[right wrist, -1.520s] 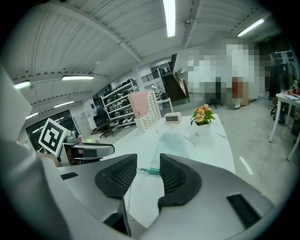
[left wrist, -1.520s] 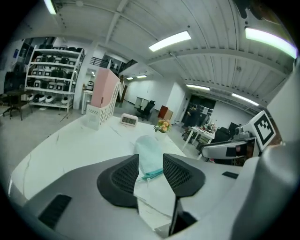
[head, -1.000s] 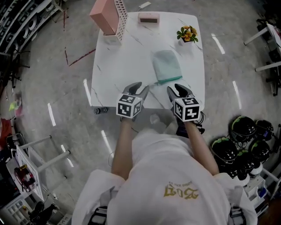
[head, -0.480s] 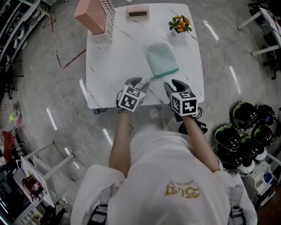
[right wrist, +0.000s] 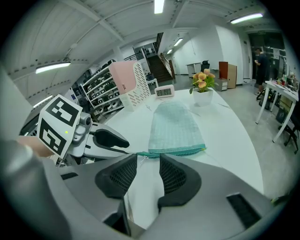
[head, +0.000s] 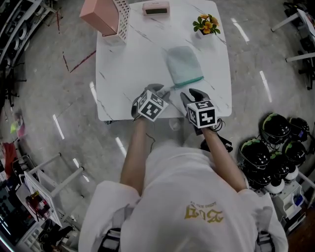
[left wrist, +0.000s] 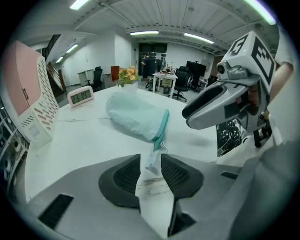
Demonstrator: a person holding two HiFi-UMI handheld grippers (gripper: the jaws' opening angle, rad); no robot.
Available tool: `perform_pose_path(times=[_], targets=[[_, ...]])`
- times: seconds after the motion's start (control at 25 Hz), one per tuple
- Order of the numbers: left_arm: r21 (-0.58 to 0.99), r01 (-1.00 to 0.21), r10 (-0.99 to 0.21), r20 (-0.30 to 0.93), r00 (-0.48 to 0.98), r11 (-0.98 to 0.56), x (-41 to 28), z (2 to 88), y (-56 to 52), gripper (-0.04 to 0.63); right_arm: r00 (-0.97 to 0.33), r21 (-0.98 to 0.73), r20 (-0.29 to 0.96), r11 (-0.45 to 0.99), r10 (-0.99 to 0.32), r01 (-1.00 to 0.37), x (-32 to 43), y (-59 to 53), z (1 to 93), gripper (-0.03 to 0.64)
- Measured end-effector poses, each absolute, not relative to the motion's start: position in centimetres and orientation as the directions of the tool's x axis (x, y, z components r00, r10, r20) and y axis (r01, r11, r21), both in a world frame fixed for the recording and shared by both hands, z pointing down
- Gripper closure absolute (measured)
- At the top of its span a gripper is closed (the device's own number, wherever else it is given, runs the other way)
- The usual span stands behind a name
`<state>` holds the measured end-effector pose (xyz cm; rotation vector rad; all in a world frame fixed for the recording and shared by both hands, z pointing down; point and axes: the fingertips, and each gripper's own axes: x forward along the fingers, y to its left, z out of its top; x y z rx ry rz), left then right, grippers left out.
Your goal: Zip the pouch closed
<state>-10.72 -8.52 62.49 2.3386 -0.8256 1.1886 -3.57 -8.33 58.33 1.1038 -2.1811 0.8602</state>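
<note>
Head view: left tongs [head: 158, 90] and right tongs [head: 189, 94] sit side by side over the near edge of the white surface [head: 133, 59], close together but not touching. The pouch [head: 183, 65] lies flat just beyond both, slightly nearer the right tongs, with its teal zip edge [head: 186, 81] facing them. Well beyond the tongs at the far side are three things. A pot of flowers [head: 206, 24] holding orange-yellow blooms is out past the right tongs. A small clock [head: 156, 8] is roughly centred. A pink box [head: 101, 15] with a perforated white side is out past the left tongs, and what is in it can't be seen. Left gripper view: jaws apart at a medium gap and have just been closing. The pale zip tail [left wrist: 153, 159] lines up with the gap at the pad tips, and the pads are not pressing on it. The pouch is just ahead, a little bulged, with its contents hidden by the fabric. The right tongs' finger hangs above and to the right. Right gripper view: jaws apart at a narrowish gap, with nothing clamped. The zip edge runs crosswise right ahead of the pad tips, its left end just off the left pad. Can't tell how far the zip is run. The left tongs are close on the left.
</note>
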Motion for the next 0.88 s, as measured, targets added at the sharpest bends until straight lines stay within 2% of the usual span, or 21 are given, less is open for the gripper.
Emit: perform_pose_path(times=[0.4, 0.6, 0.76, 0.88], targets=[[0.042, -0.574, -0.275, 0.847, 0.455, -0.818, -9.5, 63.8, -9.6, 0.449, -0.517, -0.282, 0.732, 0.495, -0.443, -0.822, -4.4, -8.4, 60.8, 0.453], [0.066, -0.555, -0.243, 0.852, 0.464, -0.829, -8.6, 64.1, -9.3, 0.484, -0.520, -0.269, 0.739, 0.520, -0.428, -0.810, -5.1, -8.5, 61.5, 0.451], [0.082, -0.568, -0.244, 0.846, 0.474, -0.819, -8.1, 64.3, -9.5, 0.536, -0.511, -0.240, 0.755, 0.553, -0.410, -0.798, -5.5, -8.4, 62.5, 0.451], [0.118, -0.589, -0.233, 0.843, 0.485, -0.799, -8.1, 64.4, -9.4, 0.545, -0.504, -0.225, 0.766, 0.567, -0.400, -0.793, -5.5, -8.1, 63.3, 0.453]])
